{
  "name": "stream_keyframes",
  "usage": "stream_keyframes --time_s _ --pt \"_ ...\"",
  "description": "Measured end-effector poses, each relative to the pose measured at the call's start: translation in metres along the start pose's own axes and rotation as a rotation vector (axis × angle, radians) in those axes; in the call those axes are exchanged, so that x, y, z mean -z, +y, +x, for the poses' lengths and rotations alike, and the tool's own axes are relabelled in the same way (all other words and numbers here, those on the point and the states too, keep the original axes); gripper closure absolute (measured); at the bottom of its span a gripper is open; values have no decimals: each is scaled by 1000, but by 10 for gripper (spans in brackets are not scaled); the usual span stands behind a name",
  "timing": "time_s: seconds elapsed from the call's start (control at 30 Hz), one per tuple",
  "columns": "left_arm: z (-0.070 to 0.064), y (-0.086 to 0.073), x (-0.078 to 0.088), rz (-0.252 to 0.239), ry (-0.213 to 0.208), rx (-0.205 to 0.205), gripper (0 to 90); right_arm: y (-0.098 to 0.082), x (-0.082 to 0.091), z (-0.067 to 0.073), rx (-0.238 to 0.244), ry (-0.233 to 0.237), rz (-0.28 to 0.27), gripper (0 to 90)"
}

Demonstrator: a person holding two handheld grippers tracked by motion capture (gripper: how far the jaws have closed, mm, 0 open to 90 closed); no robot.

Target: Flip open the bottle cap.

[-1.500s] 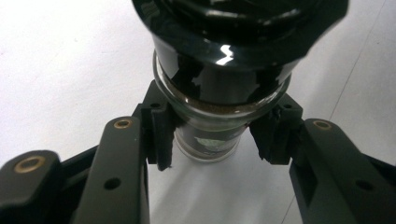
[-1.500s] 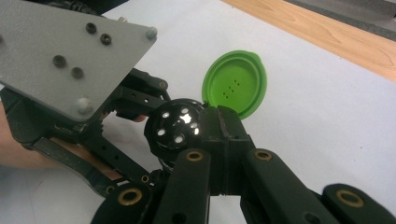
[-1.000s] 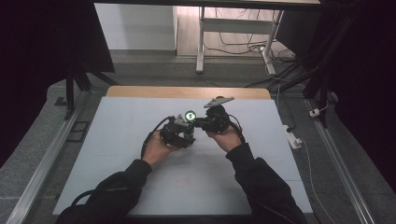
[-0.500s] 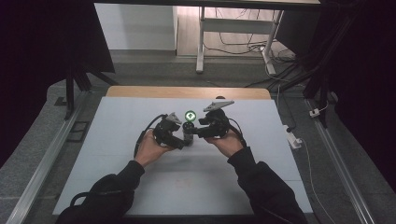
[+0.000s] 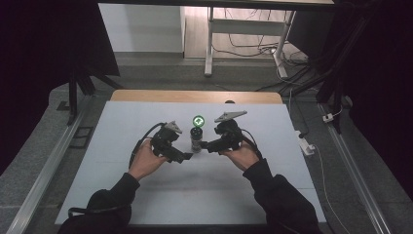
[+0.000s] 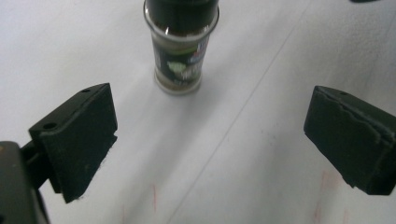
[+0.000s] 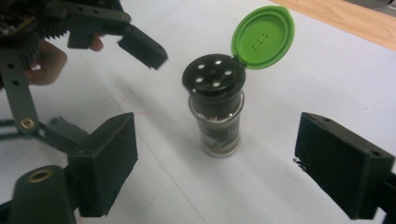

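Surface: a pale grey-white table (image 5: pixel 146 195) with a wooden strip along its far edge; faint seams cross the top.

Spice jar: one small glass shaker (image 5: pixel 196 139) stands upright near the middle of the table, between the two grippers. In the right gripper view the jar (image 7: pixel 217 123) shows a dark label and dark contents, though the print is too blurred to read.

Jar top: a black sifter cap (image 7: pixel 214 74) with round holes is exposed. The green flip lid (image 7: pixel 262 37) is swung up and back on its hinge, standing open behind the cap. From the high view the lid (image 5: pixel 198 120) reads as a bright green disc on the far side of the jar.

Left gripper: held in the person's left hand, the left gripper (image 5: pixel 181 157) sits just beside the jar on its near left. Its jaws are spread wide with nothing between them. In its own view, the left gripper (image 6: pixel 210 144) points at the jar (image 6: pixel 180 60), which stands apart beyond the jaw tips on bare table.

Right gripper: held in the person's right hand, the right gripper (image 5: pixel 204 145) sits close to the jar on its right. Its jaws are spread wide. In its own view, the right gripper (image 7: pixel 215 168) frames the jar between the pads without touching it.

Contact: neither gripper touches the jar.

Surroundings: grey floor, a white table leg and loose cables lie beyond the far edge.
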State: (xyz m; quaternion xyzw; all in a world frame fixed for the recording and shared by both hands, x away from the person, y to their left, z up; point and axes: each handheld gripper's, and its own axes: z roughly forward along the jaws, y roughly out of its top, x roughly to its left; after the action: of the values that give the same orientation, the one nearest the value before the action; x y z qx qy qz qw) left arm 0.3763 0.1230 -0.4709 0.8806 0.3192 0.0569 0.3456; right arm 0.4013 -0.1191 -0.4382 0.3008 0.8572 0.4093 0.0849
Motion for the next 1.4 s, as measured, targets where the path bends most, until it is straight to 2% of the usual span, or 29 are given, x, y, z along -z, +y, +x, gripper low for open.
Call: stream_keyframes --time_s 0.23,0.4,0.57,0.73,0.87,1.07,1.4 --pt "4 -21 20 -19 3 37 17 -9 8 4 6 14 7 89" --pt "5 -35 38 -67 -7 83 12 -15 14 5 4 16 8 57" --pt "1 -49 54 -92 -6 97 4 -22 24 8 16 6 9 23" --pt "-4 -62 68 -109 -2 101 0 -31 37 9 9 9 -7 0" --pt "-8 -75 81 -140 -7 124 0 -40 48 10 -3 9 -11 0" --pt "-15 -97 98 -184 15 157 0 -58 65 12 -6 -12 -14 0" --pt "-30 -128 125 -223 54 191 0 -90 101 10 -54 -63 -44 0"
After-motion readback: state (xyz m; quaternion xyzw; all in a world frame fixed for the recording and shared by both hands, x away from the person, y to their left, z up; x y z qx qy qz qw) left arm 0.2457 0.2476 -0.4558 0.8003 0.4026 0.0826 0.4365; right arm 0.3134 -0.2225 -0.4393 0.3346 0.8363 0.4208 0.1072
